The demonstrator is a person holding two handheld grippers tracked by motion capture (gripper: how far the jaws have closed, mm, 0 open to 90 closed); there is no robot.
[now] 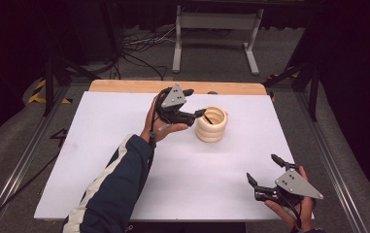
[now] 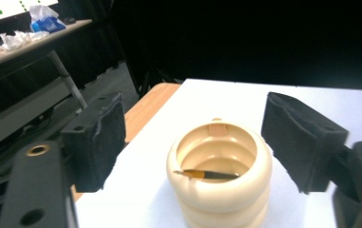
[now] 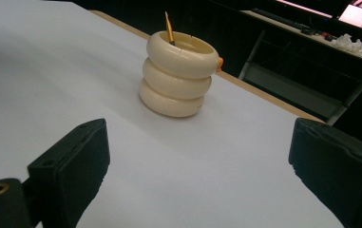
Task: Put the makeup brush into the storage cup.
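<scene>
**Both Grippers Free, Pen Resting in the Ringed Holder**

Nearest you, your right gripper hangs over the near right corner of the white sheet, close to both its front and right edges. Its jaws stand wide with nothing between them. In the right gripper view, bare sheet runs from the pads all the way to the holder — plenty of room to travel forward there.

The near left is crossed by your left forearm in its dark sleeve. To either side of it the sheet lies bare, out to the left edge and across the middle.

Farther on, your left gripper sits just beside the cream ringed holder, on its left in the high view. Its jaws stand apart and hold nothing; in the left gripper view, the two pads flank the holder's mouth without touching it.

The holder stands upright on the far half of the sheet, slightly right of centre. The pen sits inside it, leaning on the inner wall, its orange-gold end just clearing the rim in the right gripper view.

Beyond the holder, little sheet remains before the wooden table edge — a tight margin at the back.
</scene>
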